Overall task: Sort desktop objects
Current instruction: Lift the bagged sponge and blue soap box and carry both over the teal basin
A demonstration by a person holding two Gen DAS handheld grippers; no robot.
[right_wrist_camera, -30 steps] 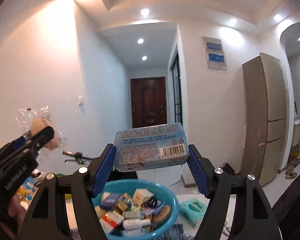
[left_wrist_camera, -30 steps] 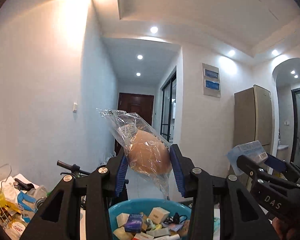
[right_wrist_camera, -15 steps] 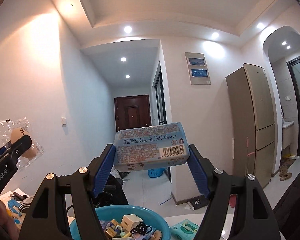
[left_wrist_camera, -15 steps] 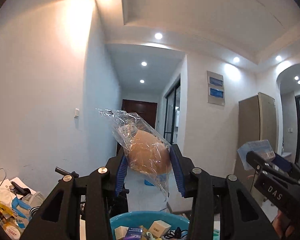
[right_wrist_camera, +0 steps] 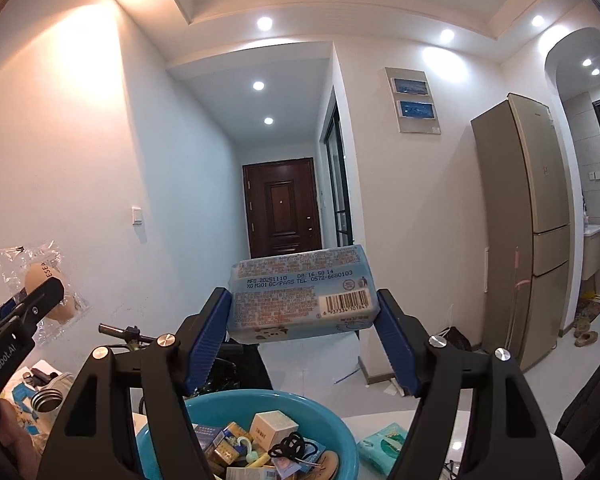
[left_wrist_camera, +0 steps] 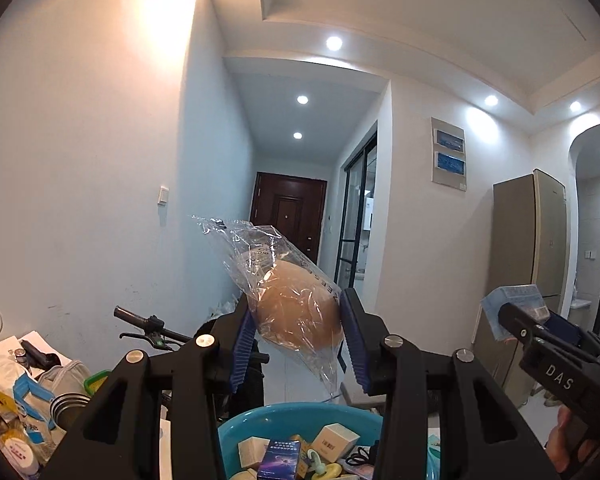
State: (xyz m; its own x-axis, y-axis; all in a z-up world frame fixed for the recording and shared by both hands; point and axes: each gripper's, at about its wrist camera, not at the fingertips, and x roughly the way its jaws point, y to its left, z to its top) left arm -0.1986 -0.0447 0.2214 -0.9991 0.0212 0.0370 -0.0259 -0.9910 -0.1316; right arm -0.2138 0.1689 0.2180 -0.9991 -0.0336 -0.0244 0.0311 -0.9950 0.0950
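My left gripper (left_wrist_camera: 297, 334) is shut on a tan makeup sponge in a clear plastic bag (left_wrist_camera: 296, 312), held up in the air above the blue basin (left_wrist_camera: 300, 416). My right gripper (right_wrist_camera: 302, 320) is shut on a light blue tissue pack (right_wrist_camera: 300, 292) with a barcode, also held high over the basin (right_wrist_camera: 260, 400). Each gripper shows in the other's view: the right one with its pack (left_wrist_camera: 516, 312) at the right edge, the left one with the bagged sponge (right_wrist_camera: 52, 280) at the left edge. The basin holds several small boxes, a hair tie and other bits.
A green wet-wipe pack (right_wrist_camera: 384, 446) lies on the white table right of the basin. Left of the basin are a steel cup (left_wrist_camera: 70, 404), pouches and packets. Behind stand a bicycle handlebar (left_wrist_camera: 148, 326), a hallway door and a tall fridge (right_wrist_camera: 528, 232).
Both grippers keep their holds. Both views have shifted, with the basin sliding lower and then back up in frame and more ceiling showing than a second ago.
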